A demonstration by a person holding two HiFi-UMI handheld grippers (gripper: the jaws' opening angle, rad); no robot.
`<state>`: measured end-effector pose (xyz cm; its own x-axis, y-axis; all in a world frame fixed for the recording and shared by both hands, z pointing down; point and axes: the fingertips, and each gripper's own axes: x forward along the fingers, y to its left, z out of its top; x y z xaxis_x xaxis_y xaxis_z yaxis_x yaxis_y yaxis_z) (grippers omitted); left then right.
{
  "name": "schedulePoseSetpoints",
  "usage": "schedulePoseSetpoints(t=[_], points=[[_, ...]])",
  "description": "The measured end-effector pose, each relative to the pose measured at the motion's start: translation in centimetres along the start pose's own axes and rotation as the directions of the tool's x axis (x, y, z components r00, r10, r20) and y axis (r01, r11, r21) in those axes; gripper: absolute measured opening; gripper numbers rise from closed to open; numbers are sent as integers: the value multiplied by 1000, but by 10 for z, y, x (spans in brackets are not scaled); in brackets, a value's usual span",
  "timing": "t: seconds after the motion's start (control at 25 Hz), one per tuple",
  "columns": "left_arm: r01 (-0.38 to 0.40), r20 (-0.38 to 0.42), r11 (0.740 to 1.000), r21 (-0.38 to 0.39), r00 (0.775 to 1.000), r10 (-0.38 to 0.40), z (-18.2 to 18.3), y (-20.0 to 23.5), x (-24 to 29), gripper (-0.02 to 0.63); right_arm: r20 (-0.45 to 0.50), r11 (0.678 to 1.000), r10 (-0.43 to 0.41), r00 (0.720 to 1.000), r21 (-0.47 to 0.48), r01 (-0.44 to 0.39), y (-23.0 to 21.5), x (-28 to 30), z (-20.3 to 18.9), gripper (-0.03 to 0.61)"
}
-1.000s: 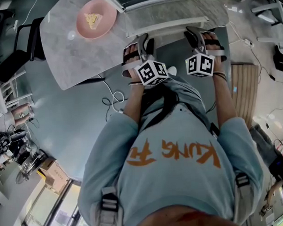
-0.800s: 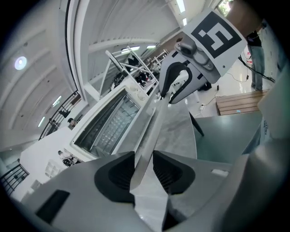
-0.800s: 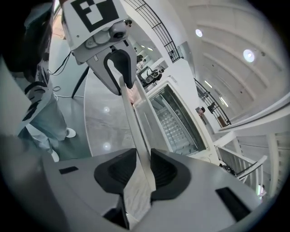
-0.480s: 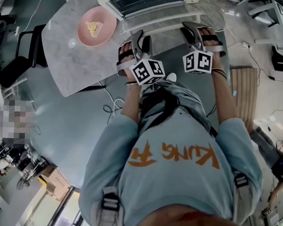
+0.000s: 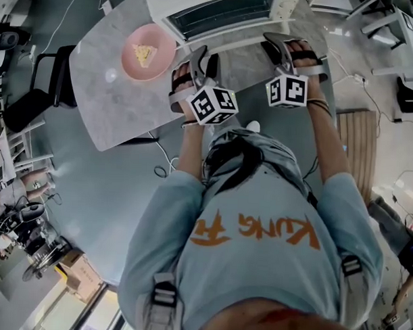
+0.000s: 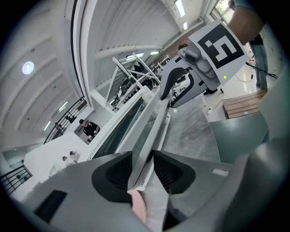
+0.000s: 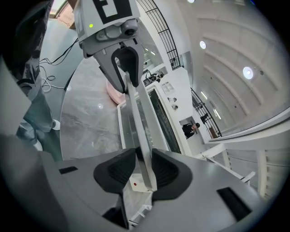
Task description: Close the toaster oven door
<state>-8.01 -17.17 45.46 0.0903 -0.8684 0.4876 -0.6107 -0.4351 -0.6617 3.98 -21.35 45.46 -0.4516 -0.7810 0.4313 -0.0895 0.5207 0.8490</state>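
Left gripper (image 5: 199,59) and right gripper (image 5: 277,47) pinch the toaster oven door handle (image 7: 138,122) over a marble table (image 5: 114,110), jaws easing open.

The table (image 5: 121,104) has a grey top that looks like stone, and it stands on a green-grey floor (image 5: 97,184). A white toaster oven (image 5: 219,6) sits at the far side of the table, with its door (image 5: 241,42) tipped out over the top. A pink plate (image 5: 159,63) lies just beside the oven, on the left. A small round clear thing (image 5: 111,75) lies near the plate, too small to tell what it is. Wires (image 5: 162,171) lie on the floor by the table
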Motion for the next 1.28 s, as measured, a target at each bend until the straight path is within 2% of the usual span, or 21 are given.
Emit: schedulePoseSetpoints(t=[0.28, 0.52, 1.0, 1.28], points=[[-3, 3, 1000, 16, 1000, 3, 8, 20, 11, 137, -5, 999, -41, 999, -23, 41, -20, 15, 2, 110], [-16, -23, 995, 95, 1000, 18, 9, 38, 24, 137, -23, 996, -80, 997, -37, 79, -37, 31, 5, 112], [-60, 6, 996, 59, 998, 60, 14, 72, 50, 149, -19, 990, -143, 990, 10, 143, -66, 63, 9, 114], [-79, 3, 996, 42, 997, 79, 15, 80, 59, 155, -19, 988, -153, 988, 28, 154, -73, 71, 11, 120]])
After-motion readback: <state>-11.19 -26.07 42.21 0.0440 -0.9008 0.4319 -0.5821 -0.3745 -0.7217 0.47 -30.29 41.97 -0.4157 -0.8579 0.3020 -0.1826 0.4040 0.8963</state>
